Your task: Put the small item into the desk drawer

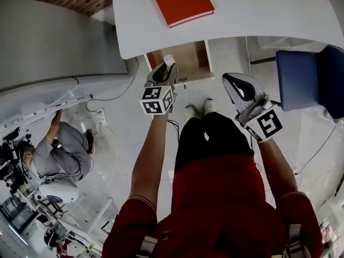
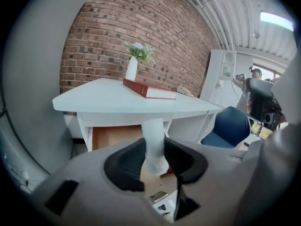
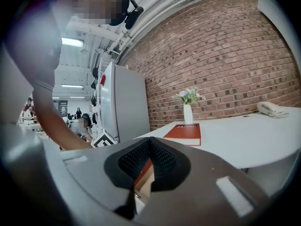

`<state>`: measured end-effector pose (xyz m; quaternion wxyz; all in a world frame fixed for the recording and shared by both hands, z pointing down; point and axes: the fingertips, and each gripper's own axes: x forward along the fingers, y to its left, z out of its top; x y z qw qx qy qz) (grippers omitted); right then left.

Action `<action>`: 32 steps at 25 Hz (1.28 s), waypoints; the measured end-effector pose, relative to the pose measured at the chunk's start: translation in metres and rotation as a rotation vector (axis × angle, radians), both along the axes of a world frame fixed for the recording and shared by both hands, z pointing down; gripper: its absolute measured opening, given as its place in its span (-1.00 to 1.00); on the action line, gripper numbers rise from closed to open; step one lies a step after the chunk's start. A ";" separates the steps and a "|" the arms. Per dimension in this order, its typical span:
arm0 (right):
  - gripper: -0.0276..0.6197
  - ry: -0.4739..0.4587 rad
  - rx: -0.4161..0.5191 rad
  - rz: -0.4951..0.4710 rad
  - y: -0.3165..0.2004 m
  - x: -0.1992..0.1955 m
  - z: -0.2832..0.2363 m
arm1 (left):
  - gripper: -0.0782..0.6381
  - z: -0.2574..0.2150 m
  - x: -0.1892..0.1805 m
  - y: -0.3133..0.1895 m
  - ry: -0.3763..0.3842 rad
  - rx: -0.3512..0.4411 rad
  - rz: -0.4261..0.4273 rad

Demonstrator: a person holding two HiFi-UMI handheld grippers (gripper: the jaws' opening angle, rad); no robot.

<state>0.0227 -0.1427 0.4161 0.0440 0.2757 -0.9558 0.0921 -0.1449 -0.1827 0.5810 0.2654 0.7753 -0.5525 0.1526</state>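
Observation:
My left gripper (image 1: pixel 163 70) is shut on a small white tube-shaped item (image 1: pixel 169 61), which stands upright between the black pads (image 2: pixel 126 161). In the left gripper view the item (image 2: pixel 153 142) is held in front of the open wooden drawer (image 2: pixel 115 136) under the white desk (image 2: pixel 108 102). In the head view the drawer (image 1: pixel 185 58) lies just beyond the item. My right gripper (image 1: pixel 235 84) hovers to the right of the drawer, below the desk edge. Its jaws are shut with nothing between them, tips meeting (image 3: pixel 149 144).
A red book (image 1: pixel 180 1) lies on the white desk (image 1: pixel 258 15), with a white vase of flowers (image 2: pixel 132 66) and a phone (image 3: pixel 269 108) further back. A blue chair (image 1: pixel 309 79) stands at the right. A person (image 1: pixel 62 149) crouches on the floor at the left among cables.

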 end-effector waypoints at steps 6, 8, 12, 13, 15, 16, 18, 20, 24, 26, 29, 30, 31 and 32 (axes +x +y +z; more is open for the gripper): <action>-0.88 0.004 -0.044 0.042 0.001 -0.004 0.025 | -0.42 0.052 -0.015 -0.020 -0.001 -0.084 -0.001; -0.88 0.007 -0.052 0.060 0.001 0.000 0.034 | -0.42 0.066 -0.019 -0.028 -0.013 -0.103 -0.004; -0.88 0.001 -0.071 0.089 -0.001 0.006 0.046 | -0.42 0.093 -0.019 -0.046 -0.048 -0.144 0.020; -0.88 0.004 -0.076 0.103 -0.004 0.007 0.049 | -0.42 0.100 -0.019 -0.051 -0.057 -0.158 0.026; -0.88 0.010 -0.085 0.125 -0.007 0.010 0.055 | -0.41 0.115 -0.020 -0.059 -0.063 -0.188 0.027; -0.88 0.015 -0.089 0.131 -0.008 0.011 0.059 | -0.42 0.122 -0.021 -0.063 -0.059 -0.204 0.018; -0.88 0.028 -0.097 0.138 -0.008 0.015 0.065 | -0.41 0.136 -0.024 -0.069 -0.042 -0.236 -0.007; -0.88 0.026 -0.102 0.152 -0.010 0.017 0.068 | -0.41 0.149 -0.027 -0.073 -0.037 -0.266 -0.025; -0.88 0.013 -0.114 0.152 -0.010 0.018 0.075 | -0.41 0.172 -0.034 -0.079 -0.042 -0.320 -0.048; -0.88 0.030 -0.122 0.160 -0.009 0.021 0.080 | -0.41 0.182 -0.037 -0.081 -0.040 -0.342 -0.063; -0.88 0.047 -0.128 0.173 -0.010 0.027 0.085 | -0.41 0.192 -0.036 -0.084 -0.049 -0.362 -0.068; -0.88 0.052 -0.132 0.177 -0.009 0.029 0.086 | -0.41 0.194 -0.036 -0.084 -0.050 -0.367 -0.068; -0.88 0.054 -0.135 0.179 -0.008 0.030 0.088 | -0.41 0.197 -0.035 -0.084 -0.051 -0.372 -0.069; -0.88 0.058 -0.139 0.182 -0.008 0.032 0.090 | -0.41 0.200 -0.035 -0.084 -0.051 -0.376 -0.072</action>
